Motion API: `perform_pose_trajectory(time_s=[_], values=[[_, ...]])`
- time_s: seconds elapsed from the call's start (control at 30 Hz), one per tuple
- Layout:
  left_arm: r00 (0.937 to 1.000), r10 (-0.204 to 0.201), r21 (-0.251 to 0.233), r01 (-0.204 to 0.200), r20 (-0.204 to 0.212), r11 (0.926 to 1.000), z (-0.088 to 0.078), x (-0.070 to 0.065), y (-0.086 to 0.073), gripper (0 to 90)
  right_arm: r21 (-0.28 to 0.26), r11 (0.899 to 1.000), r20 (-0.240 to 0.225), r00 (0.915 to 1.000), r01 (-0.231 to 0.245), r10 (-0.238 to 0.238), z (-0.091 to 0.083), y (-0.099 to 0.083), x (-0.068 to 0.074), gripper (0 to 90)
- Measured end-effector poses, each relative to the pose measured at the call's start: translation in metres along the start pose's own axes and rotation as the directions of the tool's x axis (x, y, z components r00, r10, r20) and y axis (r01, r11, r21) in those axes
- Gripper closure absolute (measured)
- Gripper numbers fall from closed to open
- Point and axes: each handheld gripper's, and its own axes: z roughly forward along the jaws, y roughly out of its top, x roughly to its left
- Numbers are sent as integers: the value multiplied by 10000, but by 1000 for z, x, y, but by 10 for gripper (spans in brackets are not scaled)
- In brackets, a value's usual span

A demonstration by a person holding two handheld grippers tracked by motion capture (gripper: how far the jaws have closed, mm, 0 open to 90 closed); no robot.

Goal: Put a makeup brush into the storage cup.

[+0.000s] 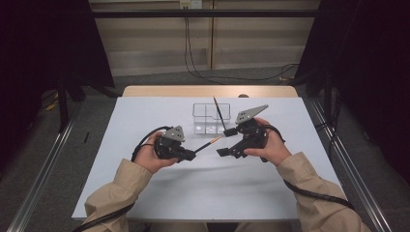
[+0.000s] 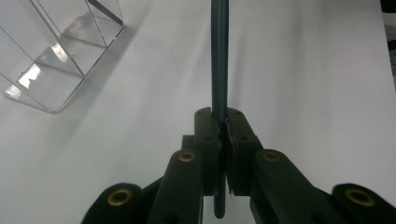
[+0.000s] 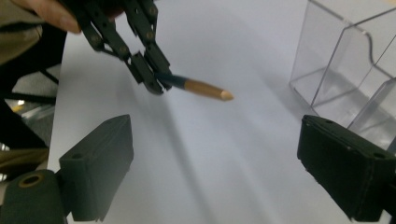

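Dark blue pencil (image 3: 196,85) with tan tip, black left gripper (image 3: 154,79), clear organiser (image 1: 209,118), white table (image 1: 193,188)

Clear organizer (image 1: 211,118) beyond, bare table (image 1: 145,116) leftward

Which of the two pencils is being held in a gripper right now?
The blue pencil with the bare wooden tip, clamped level in the left gripper above the table. The other pencil stands leaning in the clear organizer, untouched.

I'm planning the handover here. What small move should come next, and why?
Probably bring the open right gripper onto the pencil's bare tip end. The left gripper is shut on the shaft, the tip points toward the right jaws, and the clear organizer already holds one pencil.
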Motion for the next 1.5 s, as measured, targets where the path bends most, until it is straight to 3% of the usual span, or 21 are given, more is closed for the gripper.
perform_pose_trajectory(time_s=[0.23, 0.5, 0.8, 0.93, 1.3, 1.5], values=[[10000, -49, -72, 49, 8, 10000, 0, 0, -1, 853, -1495, 9875, 11, 9987, -499, 507, -4, -5, 0, 101], [10000, -37, -139, 37, 17, 9999, 0, -1, 0, 853, -2135, 9745, 17, 9975, -692, 712, -3, -9, 3, 99], [9996, -271, -645, 274, 65, 9975, 0, -1, -1, 853, -2823, 9549, -49, 9955, -918, 943, 0, -14, 5, 96], [9971, -750, -1323, 762, 142, 9883, -2, 0, -4, 853, -2979, 9508, -10, 9960, -855, 893, 0, -12, 6, 99], [9909, -1331, -2498, 1333, 178, 9591, 2, -1, -3, 853, -2960, 9522, 56, 9967, -760, 813, 0, -10, 6, 158], [9898, -1386, -2585, 1421, 319, 9555, 11, -3, 0, 853, -2986, 9507, -86, 9963, -842, 856, 1, -8, 6, 267]])
